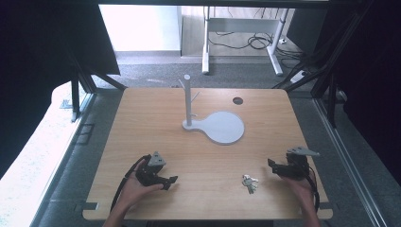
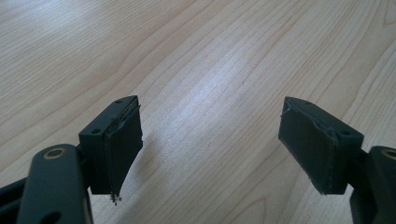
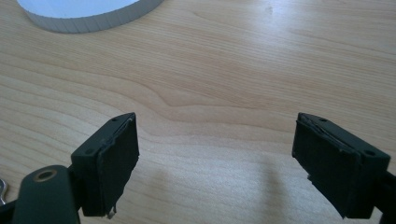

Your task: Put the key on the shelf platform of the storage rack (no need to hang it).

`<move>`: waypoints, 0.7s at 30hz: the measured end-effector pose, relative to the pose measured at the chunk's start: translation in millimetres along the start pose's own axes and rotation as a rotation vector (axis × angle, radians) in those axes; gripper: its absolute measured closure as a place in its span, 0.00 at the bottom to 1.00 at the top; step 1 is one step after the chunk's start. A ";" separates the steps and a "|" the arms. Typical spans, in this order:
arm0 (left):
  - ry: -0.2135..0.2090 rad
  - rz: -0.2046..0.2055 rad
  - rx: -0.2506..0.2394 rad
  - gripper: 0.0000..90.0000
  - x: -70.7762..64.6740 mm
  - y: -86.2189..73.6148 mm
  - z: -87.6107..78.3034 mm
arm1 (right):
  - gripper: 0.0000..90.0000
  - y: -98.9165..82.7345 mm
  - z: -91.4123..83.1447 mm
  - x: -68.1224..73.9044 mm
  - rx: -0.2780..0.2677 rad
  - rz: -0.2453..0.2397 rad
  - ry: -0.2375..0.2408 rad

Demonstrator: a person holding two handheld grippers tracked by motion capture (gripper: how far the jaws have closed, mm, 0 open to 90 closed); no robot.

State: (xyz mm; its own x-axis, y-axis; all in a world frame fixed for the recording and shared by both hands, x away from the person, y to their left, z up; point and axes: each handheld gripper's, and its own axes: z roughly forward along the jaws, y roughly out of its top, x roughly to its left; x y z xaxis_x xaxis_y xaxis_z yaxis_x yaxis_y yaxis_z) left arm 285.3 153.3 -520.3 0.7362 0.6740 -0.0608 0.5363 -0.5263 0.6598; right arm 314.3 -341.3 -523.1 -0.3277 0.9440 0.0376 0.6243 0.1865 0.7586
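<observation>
Keys [image 1: 249,183], a small metal bunch, are seen lying flat on the bench [image 1: 142,123] just beside the right claw [image 1: 273,166]. Light, rigid and slippery handling is expected; the ring is preferred for grasping. Both claws, left claw [image 1: 171,182] included, are held wide open and empty.

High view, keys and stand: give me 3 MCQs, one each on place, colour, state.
1. The keys lie nearest:
A) right tool
B) stand's post
C) table's far edge

2. The stand is:
A) red
B) grey-white
C) black

3. The right tool is:
A) shut on the keys
B) open, holding nothing
C) clamped on the post

Key: 1 A, they lie on the table just beside it. 2 B, post and round base look pale grey. 3 B, the right gripper view shows its jaws wide apart over bare wood.
</observation>
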 end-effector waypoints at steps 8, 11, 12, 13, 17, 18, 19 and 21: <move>0.011 -0.013 0.003 0.24 2.2 -0.5 -0.7 | 0.18 1.0 -3.1 7.8 -0.036 -0.051 -0.047; 0.011 -0.020 0.002 0.24 1.3 -0.5 -1.2 | 0.21 0.4 -1.9 10.4 -0.028 -0.063 -0.036; 0.011 -0.020 0.004 0.24 1.3 -0.5 -1.1 | 0.22 0.5 -2.0 10.8 -0.023 -0.048 -0.017; 0.012 -0.015 0.005 0.24 1.6 -0.4 -0.9 | 0.22 0.5 -2.0 10.8 -0.023 -0.048 -0.017; 0.010 -0.018 0.015 0.24 2.4 -1.0 1.3 | 0.24 0.4 -1.1 9.9 -0.008 -0.041 0.000; 0.010 -0.017 0.016 0.24 2.7 -1.2 1.4 | 0.24 0.4 -0.9 9.7 -0.004 -0.043 0.000; 0.011 -0.017 0.019 0.24 3.2 -1.3 1.4 | 0.25 0.3 -0.9 9.5 -0.002 -0.045 0.000; 0.015 -0.024 0.013 0.24 3.7 -1.5 0.4 | 0.27 0.1 -1.6 8.0 0.002 -0.044 0.005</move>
State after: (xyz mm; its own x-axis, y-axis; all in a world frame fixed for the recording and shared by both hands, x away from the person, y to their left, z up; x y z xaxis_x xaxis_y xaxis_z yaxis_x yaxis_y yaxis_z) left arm 287.3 156.4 -521.8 0.7164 0.6946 -0.0652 0.5597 -0.5164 0.6481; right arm 310.6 -334.2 -521.7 -0.3585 0.9335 0.0076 0.6109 0.2285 0.7580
